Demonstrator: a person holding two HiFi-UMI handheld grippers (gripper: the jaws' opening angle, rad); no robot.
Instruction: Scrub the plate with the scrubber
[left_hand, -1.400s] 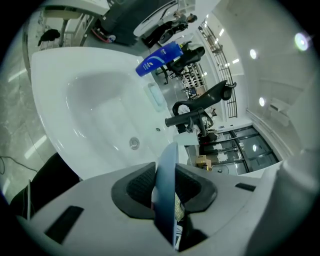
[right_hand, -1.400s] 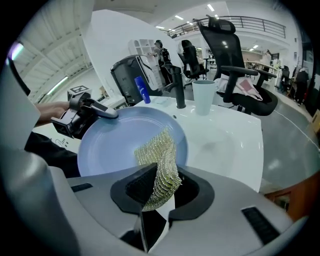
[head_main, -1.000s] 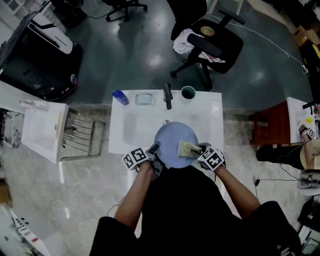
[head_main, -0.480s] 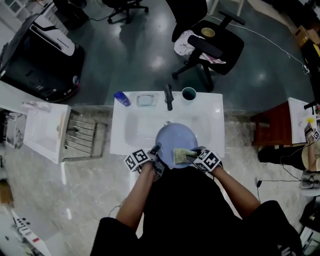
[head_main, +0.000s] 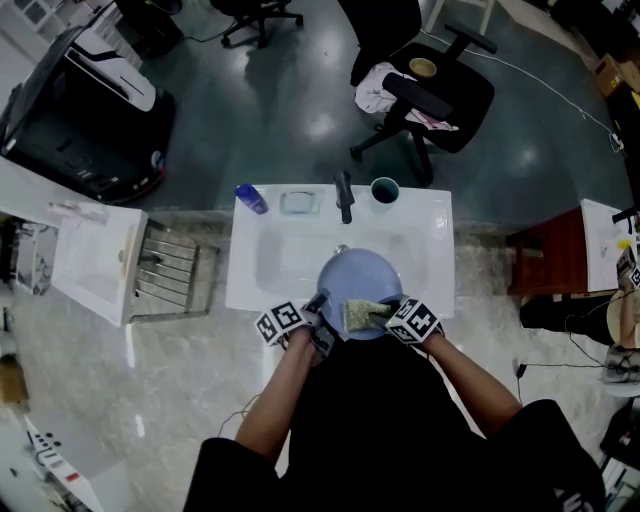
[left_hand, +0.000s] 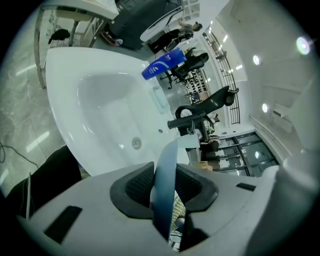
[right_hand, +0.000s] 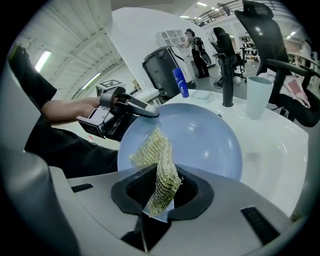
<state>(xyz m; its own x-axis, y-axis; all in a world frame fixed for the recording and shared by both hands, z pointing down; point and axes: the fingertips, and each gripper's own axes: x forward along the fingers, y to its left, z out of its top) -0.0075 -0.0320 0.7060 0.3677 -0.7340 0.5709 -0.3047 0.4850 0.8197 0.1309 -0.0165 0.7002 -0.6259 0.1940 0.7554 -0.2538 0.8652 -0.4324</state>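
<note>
A light blue plate (head_main: 358, 272) is held tilted over the white sink (head_main: 262, 252). My left gripper (head_main: 320, 302) is shut on its left rim, and in the left gripper view the plate edge (left_hand: 167, 165) runs between the pads. My right gripper (head_main: 386, 313) is shut on a yellow-green mesh scrubber (head_main: 362, 314), which lies on the plate's near part. In the right gripper view the scrubber (right_hand: 156, 152) hangs from the jaws against the plate (right_hand: 205, 137), with the left gripper (right_hand: 146, 112) at the far rim.
On the sink's back ledge stand a black faucet (head_main: 345, 197), a teal cup (head_main: 384, 189), a blue bottle (head_main: 251, 198) and a soap dish (head_main: 299, 203). A metal rack (head_main: 170, 270) stands to the left, and an office chair (head_main: 430, 85) is beyond the sink.
My right gripper has dragged the scrubber across the plate, leftward and toward the near rim. The left gripper and the plate have stayed in place.
</note>
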